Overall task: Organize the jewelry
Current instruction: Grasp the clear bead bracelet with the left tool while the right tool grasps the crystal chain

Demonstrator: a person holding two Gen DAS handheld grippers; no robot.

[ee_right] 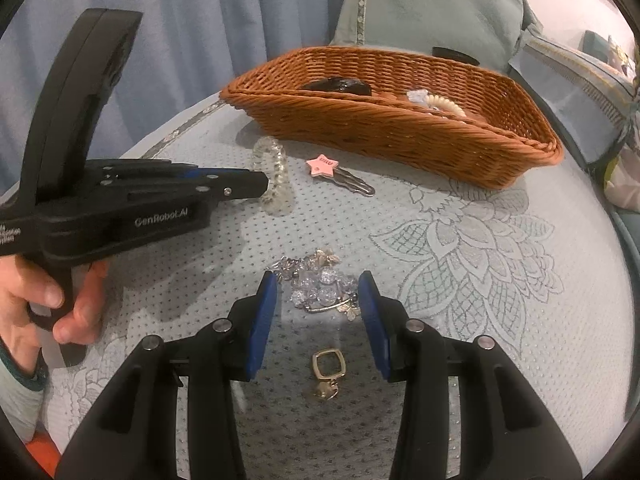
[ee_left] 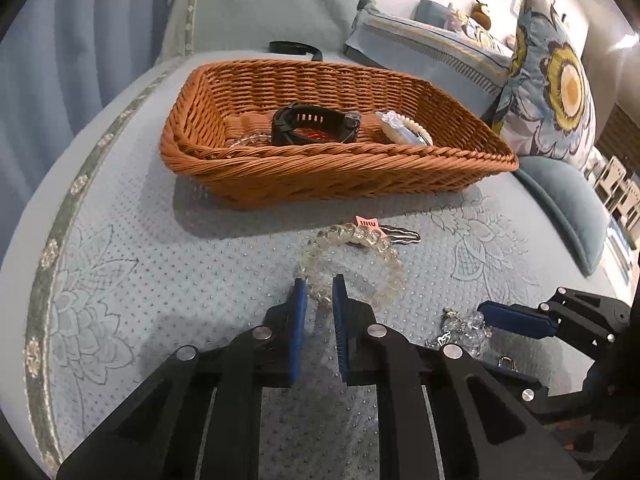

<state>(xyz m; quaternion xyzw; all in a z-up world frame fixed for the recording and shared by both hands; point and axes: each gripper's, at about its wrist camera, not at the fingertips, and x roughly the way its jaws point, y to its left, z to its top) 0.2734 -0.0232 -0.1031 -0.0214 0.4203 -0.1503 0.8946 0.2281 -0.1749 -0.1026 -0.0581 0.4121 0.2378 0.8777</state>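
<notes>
A clear bead bracelet point(ee_left: 352, 264) lies on the pale blue bedspread; it also shows in the right wrist view point(ee_right: 276, 176). My left gripper point(ee_left: 320, 292) is open, its fingers straddling the bracelet's near edge. A crystal and silver charm bracelet point(ee_right: 316, 284) lies between the tips of my open right gripper point(ee_right: 318, 292). A pink star hair clip point(ee_right: 324, 166) lies near the wicker basket point(ee_right: 400, 128). The basket point(ee_left: 320, 168) holds a black watch point(ee_left: 312, 124) and a pearl bracelet point(ee_left: 404, 128). A gold ring pendant point(ee_right: 328, 372) lies between the right fingers.
Floral pillows point(ee_left: 552, 80) stand to the right of the basket. A black band point(ee_left: 296, 49) lies behind the basket. The rounded edge of the bedspread point(ee_left: 60, 220) runs along the left, with blue curtains beyond.
</notes>
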